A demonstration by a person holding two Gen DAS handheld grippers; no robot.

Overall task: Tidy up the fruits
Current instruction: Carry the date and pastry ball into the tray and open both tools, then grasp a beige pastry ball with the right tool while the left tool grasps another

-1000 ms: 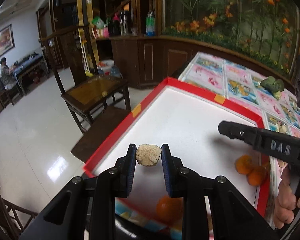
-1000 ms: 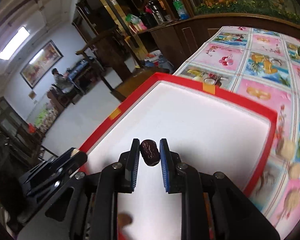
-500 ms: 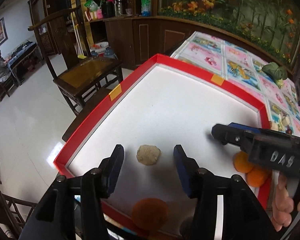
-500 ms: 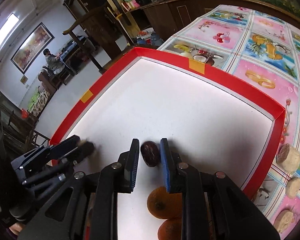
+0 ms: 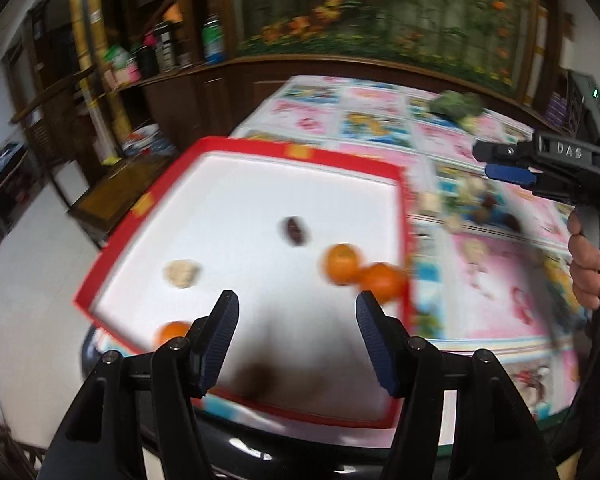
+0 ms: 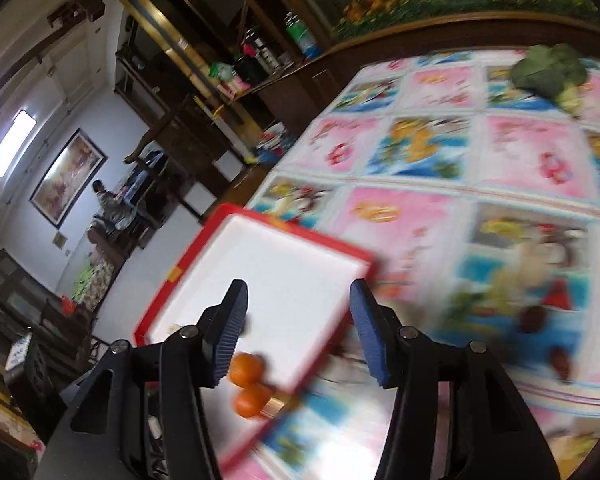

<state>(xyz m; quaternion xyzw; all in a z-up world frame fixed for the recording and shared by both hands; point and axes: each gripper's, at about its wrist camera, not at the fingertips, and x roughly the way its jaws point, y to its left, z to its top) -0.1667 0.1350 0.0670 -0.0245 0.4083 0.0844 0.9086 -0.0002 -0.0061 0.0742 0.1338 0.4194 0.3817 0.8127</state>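
On the table right of the tray, loose pieces wait; both grippers, left and right, have just opened, empty. Steady each over one piece before clamping.

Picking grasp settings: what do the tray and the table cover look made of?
Tray: looks like cardboard or thin board, matte white floor, red rim with yellow tape patches; blur leaves it open. Table cover: probably plastic or oilcloth, printed fruit panels, faint sheen, lying flat.
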